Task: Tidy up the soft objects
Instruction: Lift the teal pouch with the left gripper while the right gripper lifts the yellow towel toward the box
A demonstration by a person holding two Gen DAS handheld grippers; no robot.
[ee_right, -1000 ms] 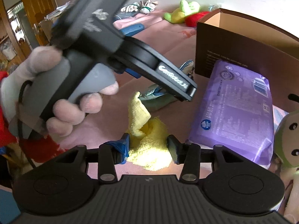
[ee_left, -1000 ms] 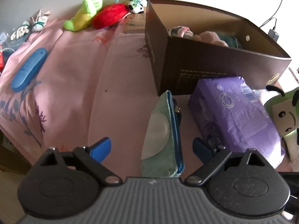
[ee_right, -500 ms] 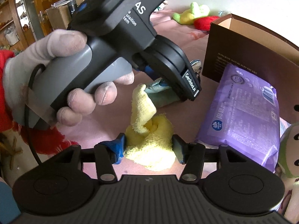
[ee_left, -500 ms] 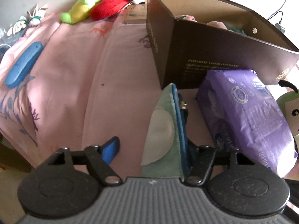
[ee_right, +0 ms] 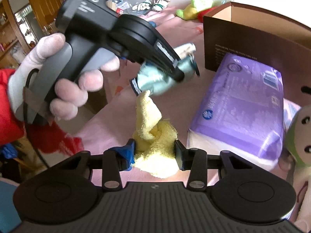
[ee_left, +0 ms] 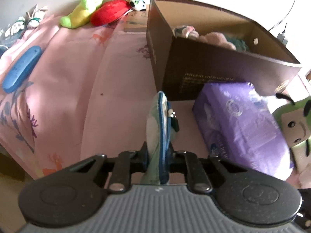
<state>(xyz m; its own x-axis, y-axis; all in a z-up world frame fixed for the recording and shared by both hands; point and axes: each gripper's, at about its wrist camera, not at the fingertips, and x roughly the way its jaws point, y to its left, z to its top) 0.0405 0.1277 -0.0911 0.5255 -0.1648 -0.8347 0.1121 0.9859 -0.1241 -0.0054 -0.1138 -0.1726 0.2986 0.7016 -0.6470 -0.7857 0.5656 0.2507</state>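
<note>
Left claw (ee_left: 157, 153) has just closed and pinches the teal pouch (ee_left: 158, 134) edge-on, in front of the brown box (ee_left: 223, 71); right claw (ee_right: 155, 153) has been closing, its pads pressed on the yellow cloth (ee_right: 153, 136) on the pink sheet (ee_left: 77, 77). Risk: the thin pouch may pivot or slip during lift; the loose cloth tail may snag the purple pack (ee_right: 243, 104). Surface: a soft, creased sheet; room bright, wooden shelving behind.
</note>
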